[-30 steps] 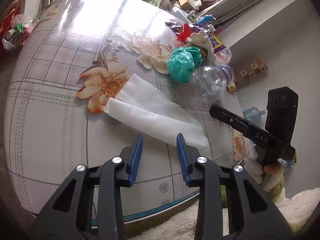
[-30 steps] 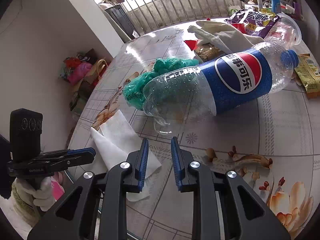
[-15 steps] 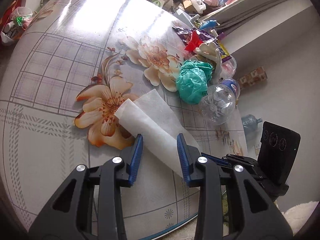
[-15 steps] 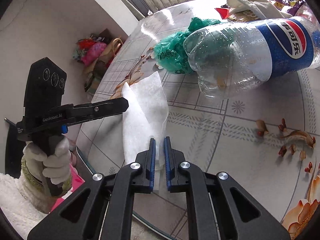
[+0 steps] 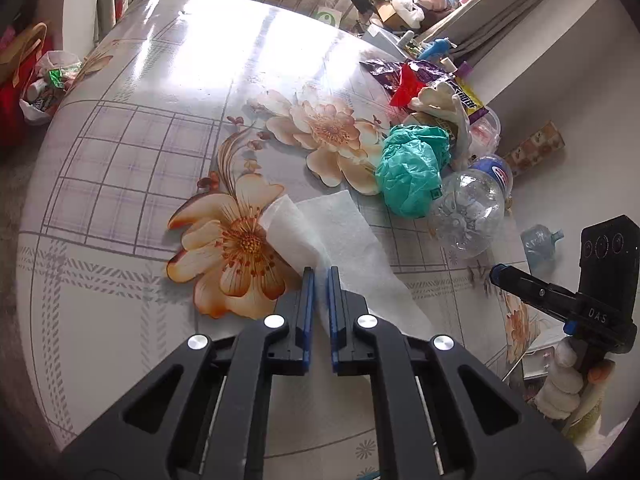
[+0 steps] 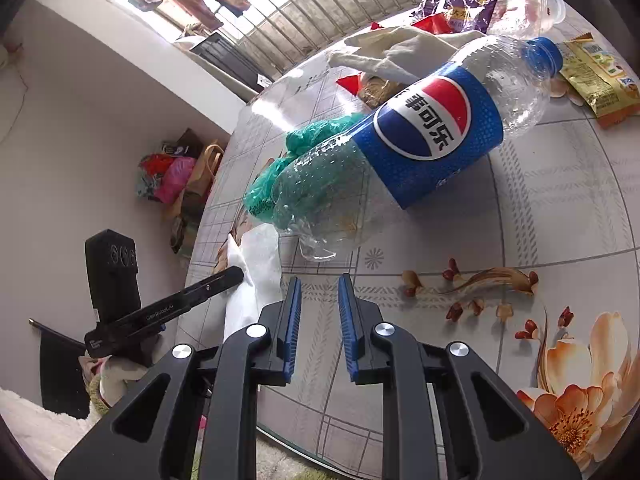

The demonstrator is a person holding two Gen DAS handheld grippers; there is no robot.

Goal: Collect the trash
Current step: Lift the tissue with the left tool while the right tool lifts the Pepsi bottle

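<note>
Left gripper clamped on the tissue, right gripper spreading over bare table.

From my left wrist camera, the left gripper is pinched on the white tissue, which lies on the flowered table with its near edge caught between the blue pads. Only this view shows that grip; it also shows the crumpled green bag just behind the tissue and the right gripper off to the side, apart from the trash. My right wrist camera shows what the other hides: the right gripper has its jaws opening with nothing between them, the tissue just beside its left finger, and the cola bottle on its side ahead, label up, touching the green bag.
</note>
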